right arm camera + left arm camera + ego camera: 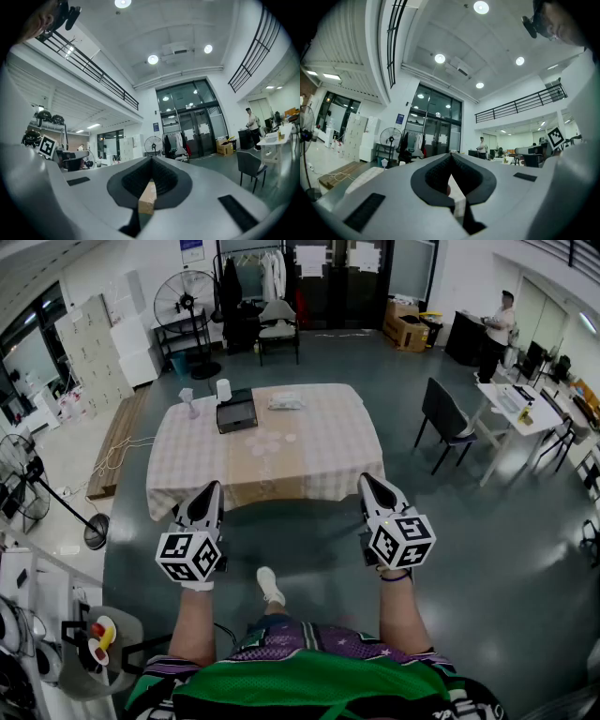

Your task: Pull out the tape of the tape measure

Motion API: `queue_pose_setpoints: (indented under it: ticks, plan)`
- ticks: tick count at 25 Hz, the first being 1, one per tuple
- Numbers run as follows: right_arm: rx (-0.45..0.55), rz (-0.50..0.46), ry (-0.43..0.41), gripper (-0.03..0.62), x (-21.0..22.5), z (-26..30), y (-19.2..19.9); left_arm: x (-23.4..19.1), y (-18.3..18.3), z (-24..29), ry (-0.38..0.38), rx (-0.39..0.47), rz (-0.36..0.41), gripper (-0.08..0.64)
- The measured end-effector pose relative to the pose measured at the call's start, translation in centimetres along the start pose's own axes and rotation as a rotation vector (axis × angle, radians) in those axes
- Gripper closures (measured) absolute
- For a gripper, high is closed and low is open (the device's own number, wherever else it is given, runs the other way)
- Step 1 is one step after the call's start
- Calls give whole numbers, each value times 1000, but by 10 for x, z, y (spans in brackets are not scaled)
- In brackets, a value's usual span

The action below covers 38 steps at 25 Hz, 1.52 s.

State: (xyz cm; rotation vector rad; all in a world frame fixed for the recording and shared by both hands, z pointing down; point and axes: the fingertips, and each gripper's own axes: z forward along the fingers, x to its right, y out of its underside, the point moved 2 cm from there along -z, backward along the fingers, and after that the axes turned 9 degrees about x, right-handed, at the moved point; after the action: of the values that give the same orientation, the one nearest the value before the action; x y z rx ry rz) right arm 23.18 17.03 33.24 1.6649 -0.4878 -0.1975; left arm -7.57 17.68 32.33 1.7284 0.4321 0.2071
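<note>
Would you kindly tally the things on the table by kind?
Box: 1
Roll: 1
Cup: 1
Packet: 1
Total: 4
The faint discs mid-cloth are too unclear to count.

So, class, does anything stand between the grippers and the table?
Nothing visible does. The left gripper and right gripper, both shut, face the table across the floor. The chair stands off right. Which thing there is the tape measure, I cannot tell.

A square table under a pale checked cloth point(319, 460) stands on the glossy dark grey floor point(525, 596), with a black pedestal fan point(185, 298) at eleven o'clock, dark glass doors point(342, 282) at twelve, a black chair point(443, 416) at two and round ceiling lights point(439, 58) overhead.
</note>
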Motion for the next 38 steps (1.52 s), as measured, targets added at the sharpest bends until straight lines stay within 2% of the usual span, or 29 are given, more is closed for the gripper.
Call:
queue_pose_setpoints:
  ticks: [6,16,23,38]
  plan:
    - [-8,-16,12,589,-1,-8,0,6,3,-6,-16,-20,15,540]
    - [-3,-24,22,589,-4,-8,-4,3,-3,-8,-27,-2,-13,538]
    - [6,-44,39,589,-4,-6,-5,9,-6,-6,4,-4,10,538]
    - [0,-42,40,588,2,11,13,-1,17,9,14,-34,7,538]
